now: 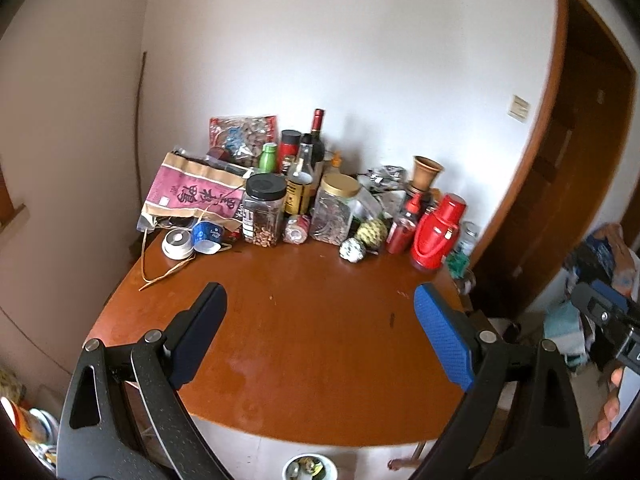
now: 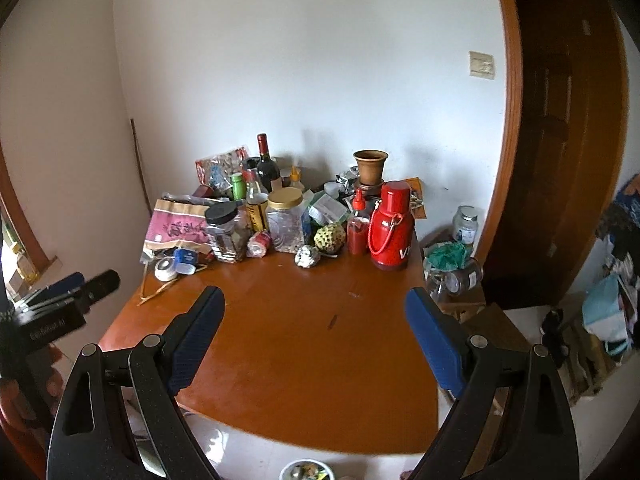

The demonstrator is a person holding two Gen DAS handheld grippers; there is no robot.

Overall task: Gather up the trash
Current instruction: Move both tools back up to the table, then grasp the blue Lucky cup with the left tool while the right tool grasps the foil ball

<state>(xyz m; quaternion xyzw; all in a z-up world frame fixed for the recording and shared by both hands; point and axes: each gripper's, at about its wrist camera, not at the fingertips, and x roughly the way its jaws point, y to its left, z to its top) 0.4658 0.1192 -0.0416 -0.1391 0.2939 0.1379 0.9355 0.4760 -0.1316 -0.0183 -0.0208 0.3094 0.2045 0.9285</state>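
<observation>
the left gripper hangs over the wooden table, jaws spread wide, gripping nothing. left of the black-lidded jar lies the tipped blue cup; right of it the crumpled foil ball. the right gripper is likewise wide apart and empty-handed.

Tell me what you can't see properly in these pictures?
- Bin: cut off by the bottom edge in both views; contents too small to name.
- Bottles behind the jars: partly hidden in both views.
- Pink bag: its inside is hidden.
- Right gripper: cut off at the left view's edge.
</observation>
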